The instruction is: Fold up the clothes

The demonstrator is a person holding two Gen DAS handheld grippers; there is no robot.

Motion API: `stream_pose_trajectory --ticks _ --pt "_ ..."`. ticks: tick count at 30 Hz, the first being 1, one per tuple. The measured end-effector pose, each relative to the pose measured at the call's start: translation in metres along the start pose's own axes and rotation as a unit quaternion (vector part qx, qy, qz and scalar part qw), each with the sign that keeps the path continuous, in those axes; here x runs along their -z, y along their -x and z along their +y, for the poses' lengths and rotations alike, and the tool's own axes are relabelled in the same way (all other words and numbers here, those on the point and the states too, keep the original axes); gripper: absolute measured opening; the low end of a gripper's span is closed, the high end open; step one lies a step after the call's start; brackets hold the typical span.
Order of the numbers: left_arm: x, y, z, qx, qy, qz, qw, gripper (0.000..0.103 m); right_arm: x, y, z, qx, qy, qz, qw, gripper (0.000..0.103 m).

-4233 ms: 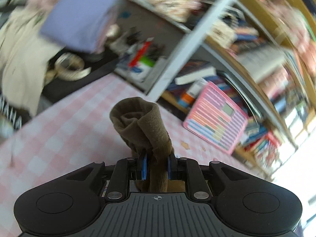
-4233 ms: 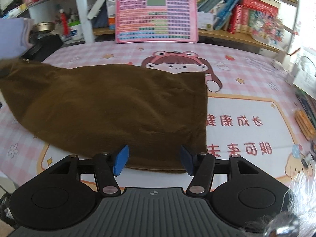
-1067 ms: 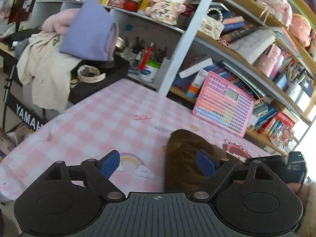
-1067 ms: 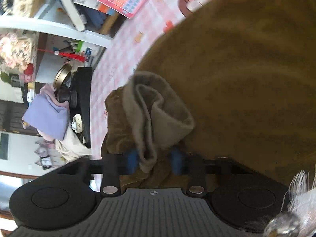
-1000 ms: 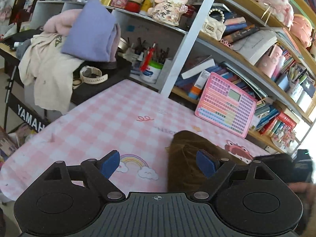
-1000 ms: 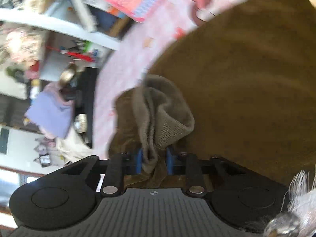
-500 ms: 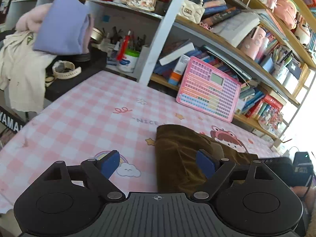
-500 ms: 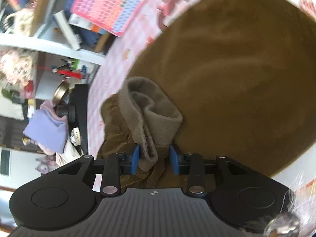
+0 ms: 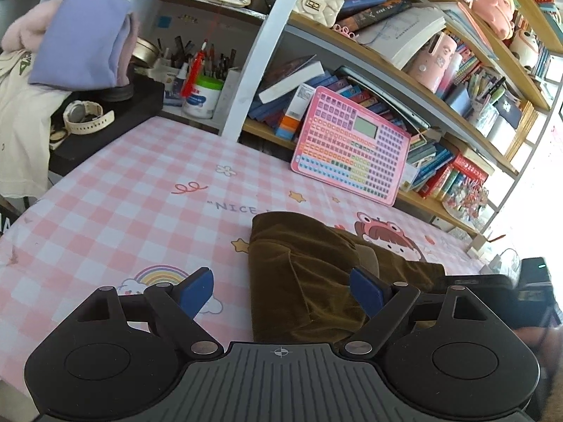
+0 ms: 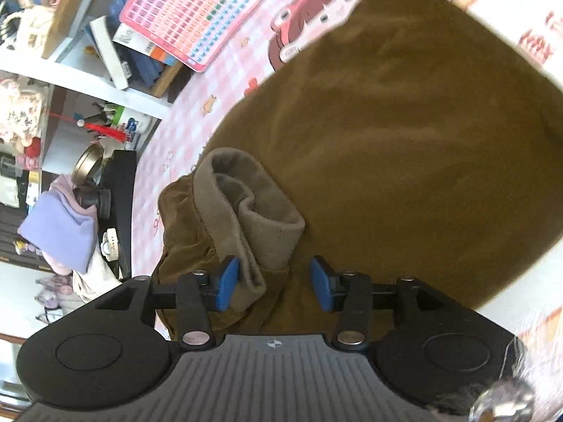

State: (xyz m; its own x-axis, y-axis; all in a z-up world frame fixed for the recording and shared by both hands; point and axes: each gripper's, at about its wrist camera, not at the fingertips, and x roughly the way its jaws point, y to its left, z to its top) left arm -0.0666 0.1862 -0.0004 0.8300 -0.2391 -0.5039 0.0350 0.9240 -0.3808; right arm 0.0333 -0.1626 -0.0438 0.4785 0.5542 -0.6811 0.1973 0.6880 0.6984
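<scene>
The left claw (image 9: 281,290) hovers with its blue pads spread wide and nothing between them, above the near edge of the folded brown garment (image 9: 299,267) lying on the pink checked desk (image 9: 123,204). The right claw (image 10: 274,281) is partly open, its left pad touching a bunched grey-brown cuff (image 10: 246,211) of the garment, the right pad apart. Farther back, a pink keyboard toy (image 9: 352,147) leans against the bookshelf (image 9: 404,77).
</scene>
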Motion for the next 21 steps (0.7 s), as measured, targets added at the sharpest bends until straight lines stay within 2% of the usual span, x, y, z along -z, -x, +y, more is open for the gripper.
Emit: stream_pose_trajectory --ticks 3,6,8,12,17,21 --pt "0.0 -0.006 -0.008 0.001 -0.018 0.007 0.9998 0.087 0.007 0.024 0.006 0.007 0.066 -0.015 0.998 0.052" --pt "0.004 -0.016 -0.022 0.002 -0.046 0.021 0.9987 0.087 0.017 0.049 0.012 0.022 0.138 -0.033 0.99 0.052" --pt "0.008 -0.023 -0.033 0.004 -0.065 0.032 0.9973 0.087 0.023 0.065 0.015 0.033 0.185 -0.045 0.981 0.052" --pt "0.015 -0.033 -0.057 0.015 -0.106 0.045 0.9932 0.087 0.043 0.079 0.018 0.094 0.266 -0.076 0.956 0.052" --pt "0.02 -0.041 -0.08 0.028 -0.131 0.051 0.9897 0.087 0.045 0.086 0.004 0.11 0.269 -0.077 0.954 0.052" --pt "0.024 -0.044 -0.089 0.013 -0.123 0.05 0.991 0.087 0.038 0.088 -0.002 0.11 0.269 -0.071 0.954 0.052"
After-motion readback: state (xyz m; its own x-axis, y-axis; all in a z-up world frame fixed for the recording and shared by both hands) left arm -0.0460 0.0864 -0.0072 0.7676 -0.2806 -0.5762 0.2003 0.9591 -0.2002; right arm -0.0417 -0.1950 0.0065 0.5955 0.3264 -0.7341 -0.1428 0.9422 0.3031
